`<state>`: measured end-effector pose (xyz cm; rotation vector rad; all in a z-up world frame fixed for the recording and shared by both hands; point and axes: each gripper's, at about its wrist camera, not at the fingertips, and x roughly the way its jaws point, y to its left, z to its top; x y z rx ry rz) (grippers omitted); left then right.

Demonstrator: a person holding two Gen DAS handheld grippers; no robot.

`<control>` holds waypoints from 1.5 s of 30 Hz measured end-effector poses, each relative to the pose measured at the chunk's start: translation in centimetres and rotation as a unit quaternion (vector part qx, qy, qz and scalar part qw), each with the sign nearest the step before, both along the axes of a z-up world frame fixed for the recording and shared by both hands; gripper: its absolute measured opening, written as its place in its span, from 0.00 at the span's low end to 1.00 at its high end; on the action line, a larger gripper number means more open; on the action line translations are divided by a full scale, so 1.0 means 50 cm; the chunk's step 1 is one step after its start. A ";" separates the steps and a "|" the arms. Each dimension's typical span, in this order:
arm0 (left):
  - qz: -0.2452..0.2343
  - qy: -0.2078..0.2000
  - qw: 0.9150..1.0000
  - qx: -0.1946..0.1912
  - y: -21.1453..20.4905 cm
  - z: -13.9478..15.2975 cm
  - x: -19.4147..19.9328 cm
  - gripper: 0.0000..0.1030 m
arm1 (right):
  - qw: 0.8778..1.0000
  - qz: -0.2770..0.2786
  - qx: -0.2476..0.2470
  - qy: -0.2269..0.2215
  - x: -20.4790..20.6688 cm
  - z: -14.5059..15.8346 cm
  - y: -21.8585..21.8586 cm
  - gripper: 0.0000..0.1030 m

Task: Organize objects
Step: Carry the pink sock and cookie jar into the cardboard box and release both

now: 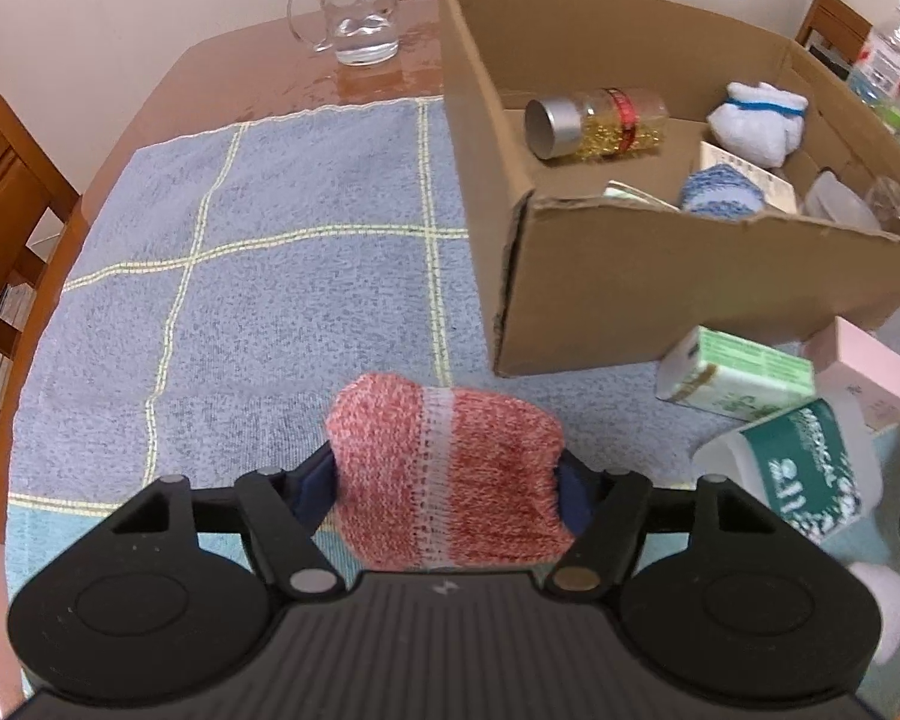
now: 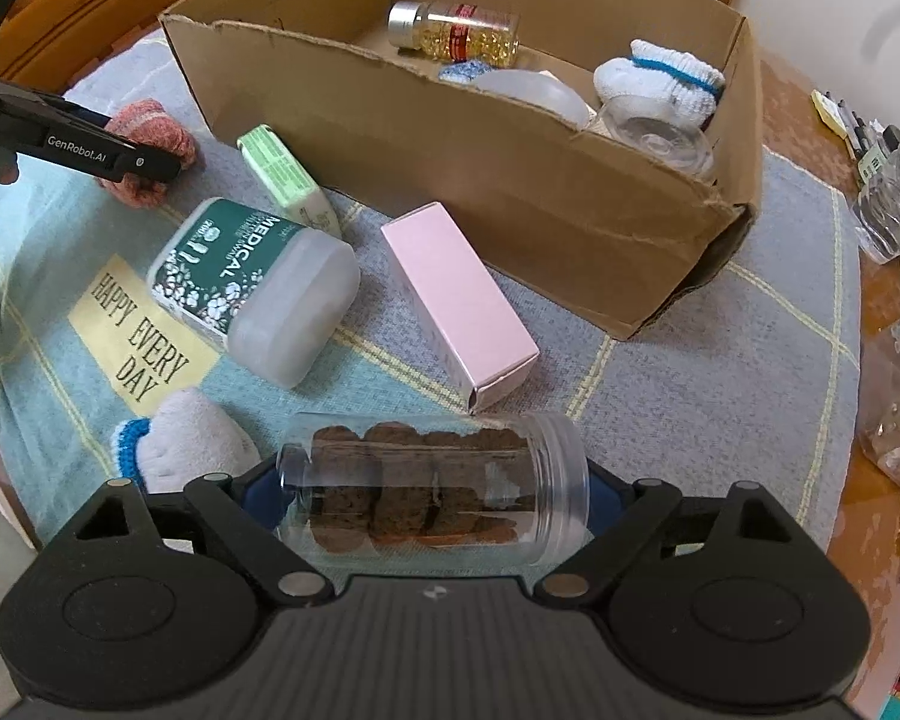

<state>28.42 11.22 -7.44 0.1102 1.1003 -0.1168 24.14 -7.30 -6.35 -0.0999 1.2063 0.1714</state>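
Observation:
My left gripper [image 1: 447, 474] is shut on a red-and-white knitted sock roll [image 1: 444, 468], held just above the blue checked towel [image 1: 270, 252], left of the cardboard box [image 1: 660, 276]. It also shows in the right wrist view [image 2: 150, 147]. My right gripper [image 2: 435, 495] is shut on a clear plastic jar of brown biscuits [image 2: 432, 489], held sideways in front of the cardboard box [image 2: 480, 168]. The box holds a capsule bottle [image 2: 456, 30], a white sock roll [image 2: 660, 81], a blue sock roll [image 1: 720, 192] and clear containers [image 2: 654, 138].
On the towel lie a green Medical tub [image 2: 252, 288], a pink carton [image 2: 456, 294], a green-white carton [image 2: 288, 180] and a white-blue sock roll [image 2: 186, 441]. A glass mug [image 1: 354, 12] stands at the back left. Bottles and jars [image 2: 894, 204] crowd the right edge. Wooden chairs surround the table.

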 end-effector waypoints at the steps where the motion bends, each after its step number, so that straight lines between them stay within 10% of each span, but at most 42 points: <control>1: -0.003 0.000 1.000 0.001 -0.002 0.006 -0.004 0.68 | 1.000 0.000 0.000 0.000 -0.003 0.003 -0.001 0.92; 22: -0.084 -0.065 0.993 -0.045 -0.070 0.251 0.014 0.68 | 0.996 -0.036 0.047 -0.072 0.023 0.179 -0.039 0.92; 28: -0.096 -0.084 0.991 -0.048 -0.107 0.269 0.073 0.69 | 0.992 -0.041 0.045 -0.109 0.063 0.227 -0.045 0.92; 32: -0.084 -0.117 0.989 -0.036 -0.119 0.266 0.100 0.94 | 0.990 -0.047 0.045 -0.122 0.087 0.242 -0.051 0.92; 45: -0.025 -0.091 0.995 -0.039 -0.079 0.256 0.061 0.95 | 0.990 -0.028 0.050 -0.128 0.166 0.246 -0.045 0.92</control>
